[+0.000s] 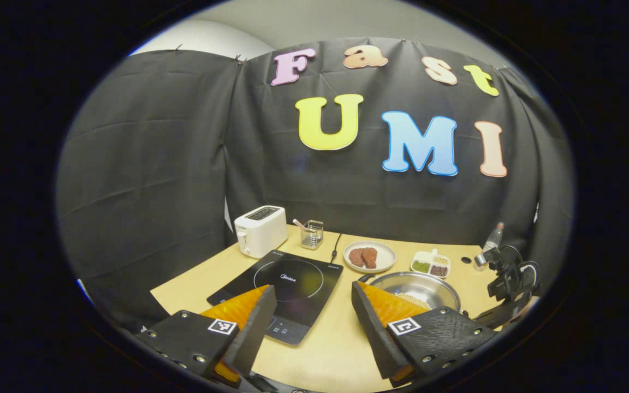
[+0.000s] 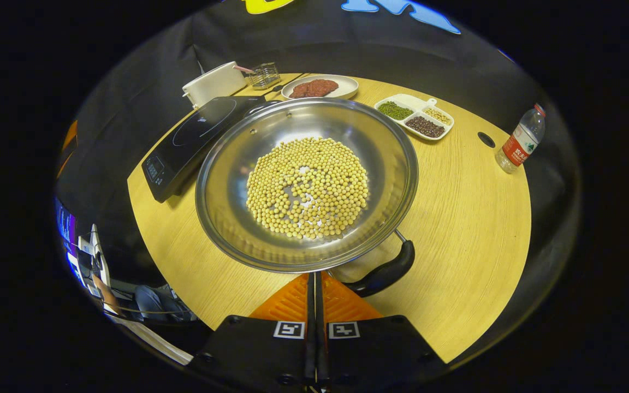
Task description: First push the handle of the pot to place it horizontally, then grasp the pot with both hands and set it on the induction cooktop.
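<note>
The steel pot [image 2: 227, 218], holding a layer of yellow soybeans [image 2: 308, 188], stands on the wooden table beside the black induction cooktop [image 2: 194, 136]. Its near black handle [image 2: 385, 273] curves off to the right of my right gripper [image 2: 314, 275]. That gripper is shut, with nothing between its fingers, and its tips sit just under the pot's near rim. In the left gripper view, my left gripper [image 1: 313, 292] hangs open above the table between the cooktop [image 1: 287, 284] and the pot [image 1: 418, 289]. The pot's other handle [image 1: 366, 277] faces it.
Behind the cooktop are a white toaster [image 1: 260, 230] and a small wire holder [image 1: 312, 234]. A plate of meat [image 2: 320, 87], a divided dish of beans [image 2: 415, 115] and a water bottle [image 2: 519, 142] stand along the back and right. The other gripper's body [image 1: 505, 284] is at the far right.
</note>
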Action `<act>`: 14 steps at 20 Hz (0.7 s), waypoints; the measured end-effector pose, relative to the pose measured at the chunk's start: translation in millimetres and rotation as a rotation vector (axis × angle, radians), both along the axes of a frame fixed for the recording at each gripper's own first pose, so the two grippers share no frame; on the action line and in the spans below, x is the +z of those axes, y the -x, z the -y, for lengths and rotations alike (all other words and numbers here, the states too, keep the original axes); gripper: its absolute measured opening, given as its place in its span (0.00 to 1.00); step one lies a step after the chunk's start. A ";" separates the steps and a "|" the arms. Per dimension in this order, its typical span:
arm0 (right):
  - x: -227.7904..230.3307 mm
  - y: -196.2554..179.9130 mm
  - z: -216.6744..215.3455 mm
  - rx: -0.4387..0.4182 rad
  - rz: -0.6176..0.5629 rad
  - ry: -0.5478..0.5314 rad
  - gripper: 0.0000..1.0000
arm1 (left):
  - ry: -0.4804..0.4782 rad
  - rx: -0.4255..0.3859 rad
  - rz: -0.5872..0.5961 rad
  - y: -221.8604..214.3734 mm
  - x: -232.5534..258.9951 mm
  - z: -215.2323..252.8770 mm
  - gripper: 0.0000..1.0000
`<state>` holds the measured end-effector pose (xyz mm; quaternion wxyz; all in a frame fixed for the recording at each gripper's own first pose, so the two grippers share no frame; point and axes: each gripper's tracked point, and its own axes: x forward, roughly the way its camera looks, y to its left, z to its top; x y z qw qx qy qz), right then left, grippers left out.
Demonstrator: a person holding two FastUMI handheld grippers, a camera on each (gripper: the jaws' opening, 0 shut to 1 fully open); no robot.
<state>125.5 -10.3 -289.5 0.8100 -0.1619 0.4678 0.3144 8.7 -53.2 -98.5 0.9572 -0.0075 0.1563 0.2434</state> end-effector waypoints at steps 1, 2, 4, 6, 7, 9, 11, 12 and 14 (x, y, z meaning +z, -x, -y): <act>0.7 -2.8 2.6 0.003 0.005 0.001 0.02 | -0.001 0.007 -0.002 1.3 -1.9 4.4 0.84; 0.9 -6.9 4.6 0.007 0.008 0.002 0.02 | -0.004 0.013 -0.005 1.7 -2.0 8.2 0.82; 0.1 -10.7 8.8 0.012 0.005 -0.003 0.02 | -0.012 0.027 -0.007 3.7 -4.0 15.5 0.82; 0.2 -16.6 13.0 0.011 0.015 -0.005 0.02 | -0.006 0.032 -0.006 5.4 -6.7 25.2 0.84; -0.9 -20.2 16.1 0.008 0.024 -0.003 0.02 | -0.003 0.034 -0.009 5.8 -8.4 28.0 0.84; -2.8 -26.3 21.4 -0.009 0.029 0.002 0.02 | 0.001 0.030 -0.007 4.8 -8.0 33.1 0.85; -3.7 -31.8 24.4 -0.033 0.029 0.001 0.02 | -0.005 0.018 -0.011 3.2 -7.6 34.0 0.83; -2.5 -35.5 26.9 -0.043 0.033 0.003 0.02 | -0.007 0.014 -0.012 2.1 -7.4 32.7 0.83; -2.4 -42.0 31.8 -0.067 0.043 0.007 0.02 | 0.001 0.002 -0.009 -4.0 -8.7 33.1 0.82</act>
